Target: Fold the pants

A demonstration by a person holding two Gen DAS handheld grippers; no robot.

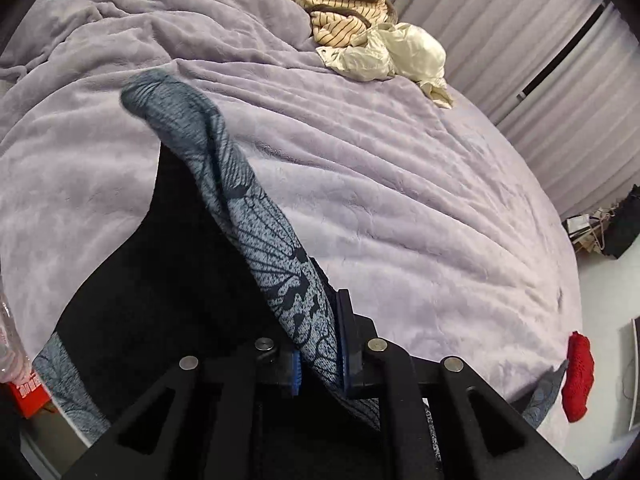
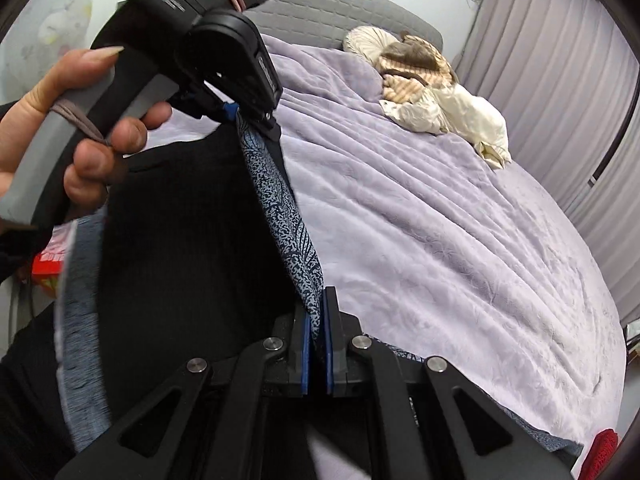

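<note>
The pants are blue-grey with a dark leaf print and a black inner side. They are lifted off the lavender blanket as a taut ridge of cloth. My left gripper is shut on a fold of this cloth, blue pads pressed on both sides. In the right wrist view my right gripper is shut on the same pants lower down. The cloth runs from there up to the left gripper, which a hand holds by its grey handle. The rest of the pants hangs dark to the left.
A heap of cream and striped clothes lies at the far end of the bed. A red knitted item sits off the bed's right edge, and a red box is at the left. Pleated curtains line the right side.
</note>
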